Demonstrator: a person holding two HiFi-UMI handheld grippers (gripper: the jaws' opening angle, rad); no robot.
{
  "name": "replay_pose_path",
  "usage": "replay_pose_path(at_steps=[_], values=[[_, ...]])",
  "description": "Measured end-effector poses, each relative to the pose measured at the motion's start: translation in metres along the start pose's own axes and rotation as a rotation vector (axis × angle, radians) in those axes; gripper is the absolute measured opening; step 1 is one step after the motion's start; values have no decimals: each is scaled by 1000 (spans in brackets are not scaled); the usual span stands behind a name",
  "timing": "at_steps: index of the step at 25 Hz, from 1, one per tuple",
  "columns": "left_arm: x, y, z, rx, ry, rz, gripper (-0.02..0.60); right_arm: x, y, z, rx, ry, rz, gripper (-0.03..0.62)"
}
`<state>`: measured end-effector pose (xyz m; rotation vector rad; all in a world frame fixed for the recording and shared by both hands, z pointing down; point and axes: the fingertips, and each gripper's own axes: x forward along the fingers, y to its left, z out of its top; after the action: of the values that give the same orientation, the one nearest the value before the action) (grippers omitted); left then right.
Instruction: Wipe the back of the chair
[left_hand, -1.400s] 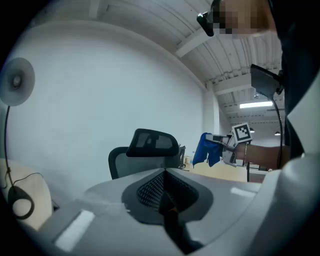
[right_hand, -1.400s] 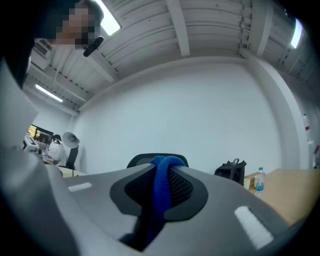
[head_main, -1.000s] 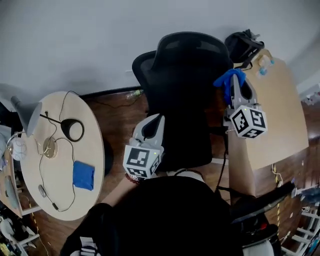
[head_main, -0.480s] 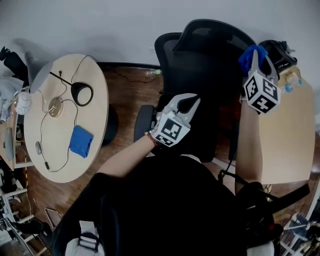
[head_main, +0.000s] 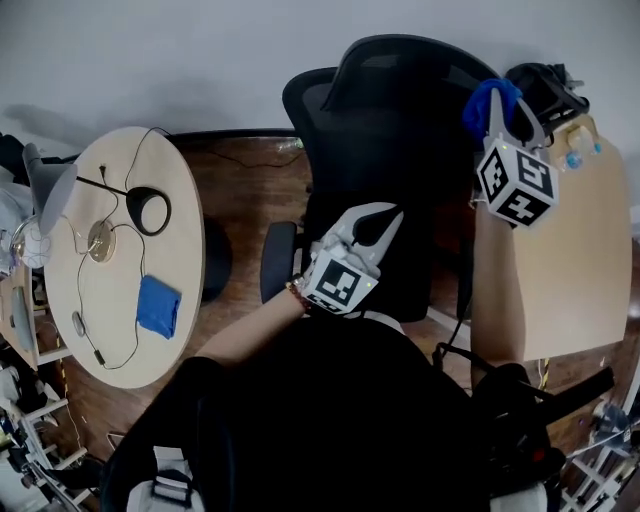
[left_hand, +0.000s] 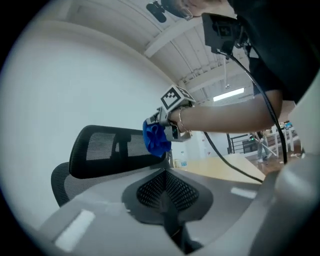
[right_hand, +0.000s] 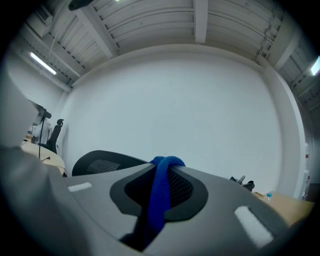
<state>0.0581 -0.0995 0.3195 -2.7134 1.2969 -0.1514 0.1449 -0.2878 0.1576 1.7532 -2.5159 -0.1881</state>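
We look down on a black mesh office chair (head_main: 400, 150) just in front of us. Our right gripper (head_main: 503, 105) pinches a blue cloth (head_main: 482, 102) at the upper right edge of the chair back. Our left gripper (head_main: 385, 218), jaws together and empty, hovers lower down. We judge the wiping barely begun, with most of the back left to do.

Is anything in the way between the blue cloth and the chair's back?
No, nothing that shows. The right gripper holds the cloth close beside the top of the chair, and nothing sits between them.
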Motion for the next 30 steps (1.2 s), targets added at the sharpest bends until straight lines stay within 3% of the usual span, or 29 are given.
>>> replay_pose_path(at_steps=[2, 4, 12, 19, 30], values=[[2, 8, 18, -6, -36, 1, 6, 1, -1, 2, -6, -3, -3, 45], [4, 15, 29, 38, -50, -1, 6, 1, -1, 5, -6, -11, -7, 44], [2, 38, 27, 137, -24, 34, 6, 21, -5, -5, -27, 61, -64, 44], [3, 44, 28, 117, -37, 32, 6, 46, -4, -16, -40, 128, -103, 46], [-13, 74, 23, 90, -36, 74, 6, 75, 82, -7, -39, 86, 52, 45]])
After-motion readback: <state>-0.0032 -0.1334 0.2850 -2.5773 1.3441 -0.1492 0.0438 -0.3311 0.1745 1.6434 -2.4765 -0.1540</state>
